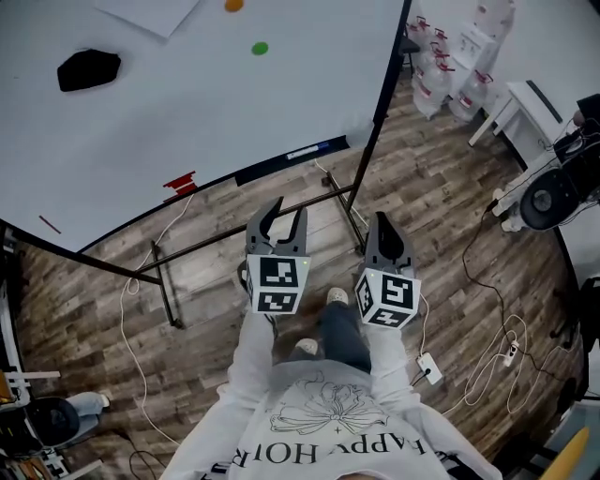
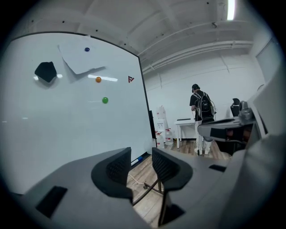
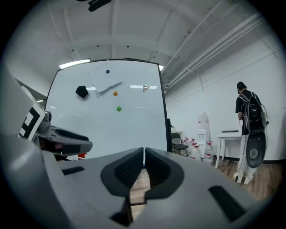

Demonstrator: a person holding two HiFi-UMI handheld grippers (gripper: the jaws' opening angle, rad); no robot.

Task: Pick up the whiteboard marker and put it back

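Since the whiteboard marker lies on the board's bottom ledge, well apart from both tools, your L gripper hangs w/ jaws wide & empty, prob. readied for the reach, while your R gripper, pinched shut on nothing, looks idle.

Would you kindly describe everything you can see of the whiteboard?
The whiteboard is white and glossy, dark-framed, upright on a black metal stand on the wood floor. A black eraser, a paper sheet, a green magnet and an orange magnet cling to it; a marker lies on its ledge.
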